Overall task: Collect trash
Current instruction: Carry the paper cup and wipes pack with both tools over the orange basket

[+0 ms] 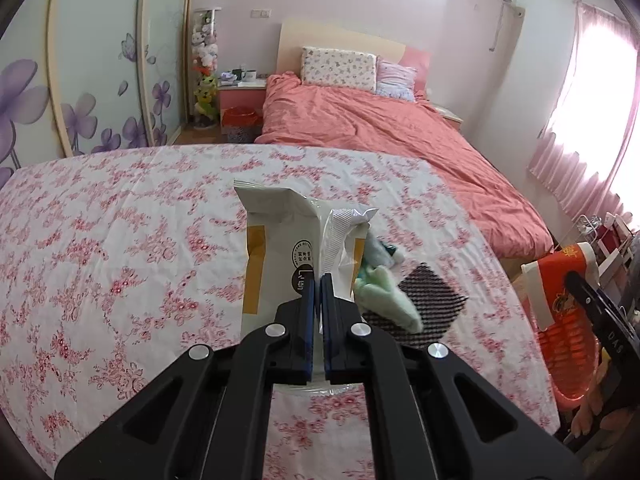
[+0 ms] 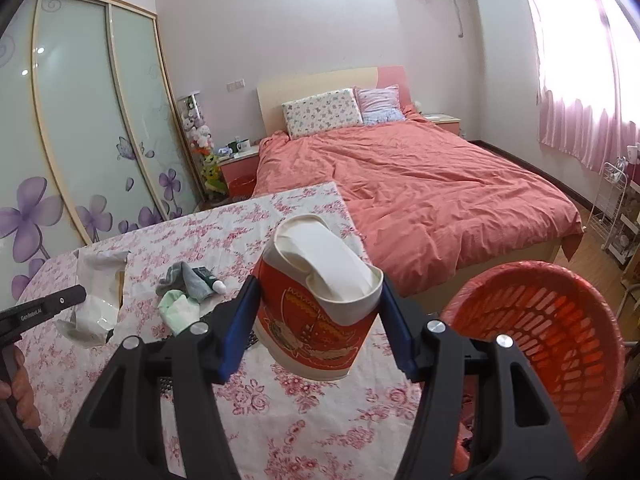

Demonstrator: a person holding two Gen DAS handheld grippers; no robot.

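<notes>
Right wrist alone shows tube (image 2: 211, 279) (beside socks (image 2: 187, 280)).

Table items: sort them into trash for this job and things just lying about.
Job:
- white snack wrapper, in left gripper
- red paper cup, in right gripper
- orange basket

Lying about:
- socks
- small tube
- black mesh mat
- flowered tablecloth

glossy white plastic wrapper (image 1: 280, 248), matt paper cup (image 2: 320, 312), perforated orange plastic basket (image 2: 560, 320), floral cloth tablecloth (image 1: 120, 260), matt black plastic grippers.
</notes>
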